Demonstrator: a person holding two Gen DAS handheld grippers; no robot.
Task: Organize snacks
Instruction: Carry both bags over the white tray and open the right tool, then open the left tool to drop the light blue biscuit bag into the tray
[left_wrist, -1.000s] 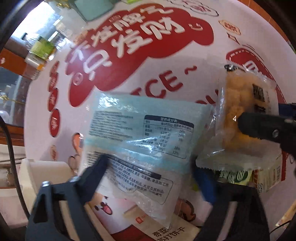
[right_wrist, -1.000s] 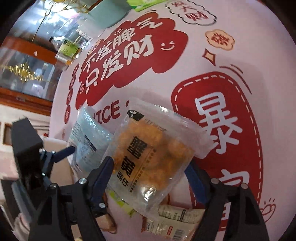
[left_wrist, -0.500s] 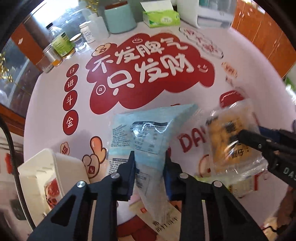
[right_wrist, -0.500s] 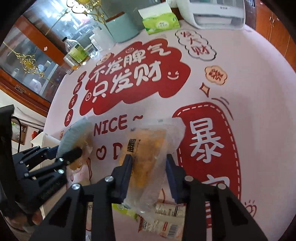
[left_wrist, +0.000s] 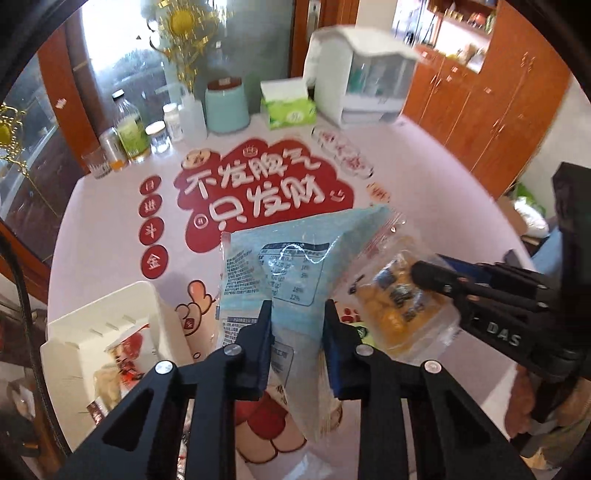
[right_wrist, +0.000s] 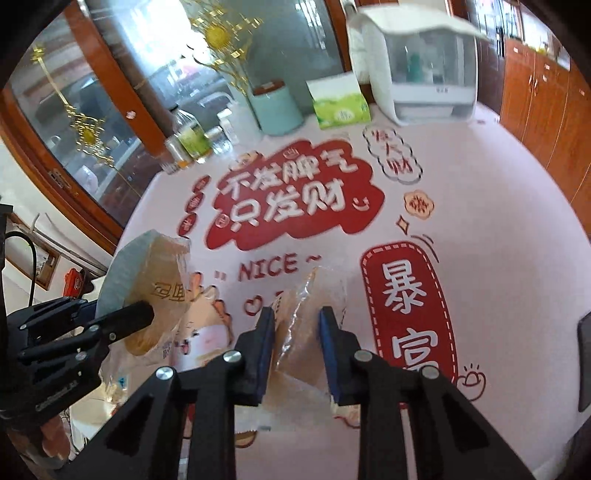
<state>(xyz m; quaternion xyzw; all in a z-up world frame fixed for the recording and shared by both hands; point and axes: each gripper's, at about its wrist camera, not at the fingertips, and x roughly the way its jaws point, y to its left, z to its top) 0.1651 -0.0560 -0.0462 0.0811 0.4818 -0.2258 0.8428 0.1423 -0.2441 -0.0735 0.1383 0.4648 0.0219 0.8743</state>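
My left gripper (left_wrist: 297, 314) is shut on a pale blue snack packet (left_wrist: 291, 266) and holds it up above the table. It also shows in the right wrist view (right_wrist: 147, 280), pinched by the left gripper's fingers (right_wrist: 125, 317). My right gripper (right_wrist: 297, 321) is shut on a clear packet of orange-yellow snacks (right_wrist: 306, 306), lifted off the table. In the left wrist view that packet (left_wrist: 395, 295) hangs to the right of the blue one, held by the right gripper's fingers (left_wrist: 436, 277).
A white bin (left_wrist: 92, 347) with a snack inside stands at the table's front left. More packets (right_wrist: 122, 373) lie below the grippers. Bottles (left_wrist: 129, 129), a teal canister (left_wrist: 225, 107), a tissue box (left_wrist: 288, 107) and a white appliance (left_wrist: 362, 74) line the far edge.
Both grippers closed on their packets a second ago and have since lifted them well above the table. The views have tilted up toward the far edge.
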